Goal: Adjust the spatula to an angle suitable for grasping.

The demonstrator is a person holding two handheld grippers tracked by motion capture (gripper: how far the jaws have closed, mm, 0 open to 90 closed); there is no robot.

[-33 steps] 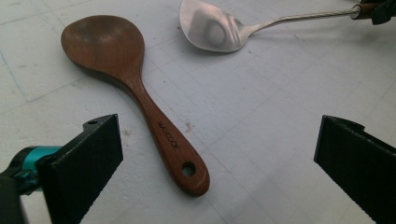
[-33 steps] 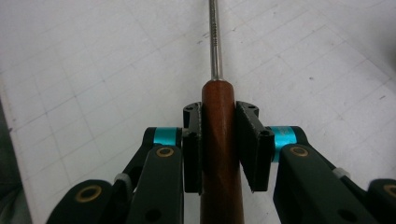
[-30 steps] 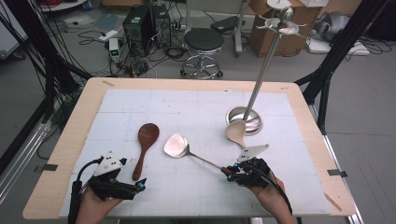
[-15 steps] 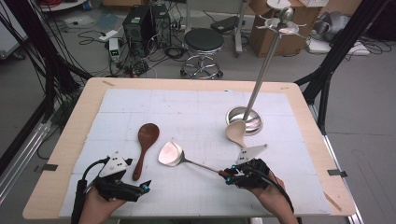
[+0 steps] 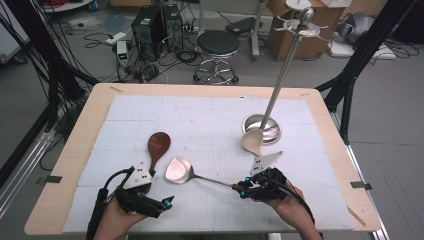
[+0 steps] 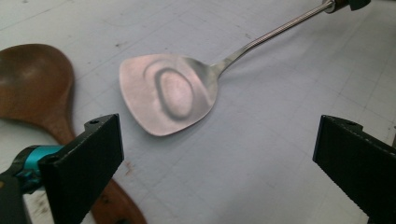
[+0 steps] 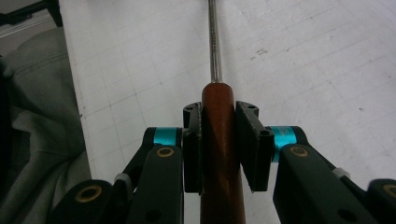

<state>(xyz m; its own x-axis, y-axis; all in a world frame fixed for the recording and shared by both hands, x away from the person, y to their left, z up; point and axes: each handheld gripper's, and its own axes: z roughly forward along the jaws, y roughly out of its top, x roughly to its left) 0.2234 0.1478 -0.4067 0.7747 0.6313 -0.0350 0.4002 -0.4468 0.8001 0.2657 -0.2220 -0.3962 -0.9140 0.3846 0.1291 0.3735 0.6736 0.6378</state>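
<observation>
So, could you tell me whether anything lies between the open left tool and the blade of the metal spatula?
Nothing visible does. In the left gripper view the left tool is open with bare white mat between its jaws and the spatula blade. The wooden spoon lies off to one side, beside the jaw there. The right tool grips the spatula's wooden handle.

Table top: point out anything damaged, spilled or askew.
Nothing stands out. The metal spatula is held by its wooden handle in the right tongs, the wooden spoon lies flat on the white mat, and nothing is spilled.
</observation>
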